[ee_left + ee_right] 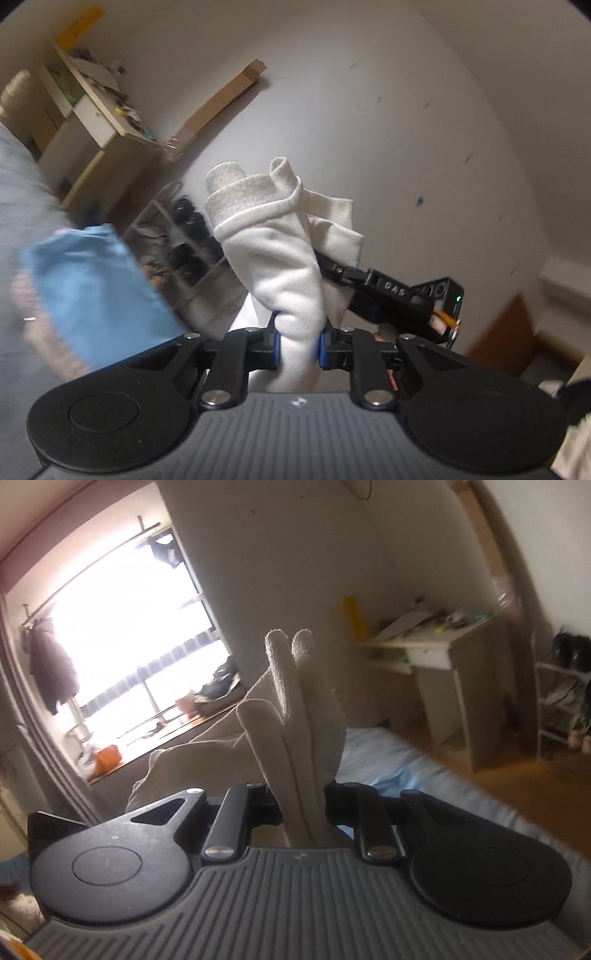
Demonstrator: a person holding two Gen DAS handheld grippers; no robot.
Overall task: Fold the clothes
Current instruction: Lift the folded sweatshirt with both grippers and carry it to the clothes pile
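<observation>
A white knit garment (291, 266) is bunched between the blue pads of my left gripper (298, 345), which is shut on it and holds it up in the air. Its ribbed hem curls over at the top. My right gripper (303, 812) is shut on another part of the same garment (299, 731), whose folded edges stick up past the jaws. In the left wrist view the right gripper's black body (399, 299) is close behind the cloth, to the right. A blue cloth (96, 291) is blurred at the left.
A bed with a blue sheet (406, 768) lies below. A desk with clutter (436, 646) and a shoe rack (561, 701) stand at the wall. A bright window (122, 635) is at the left, with a dark coat (51, 672) hanging beside it.
</observation>
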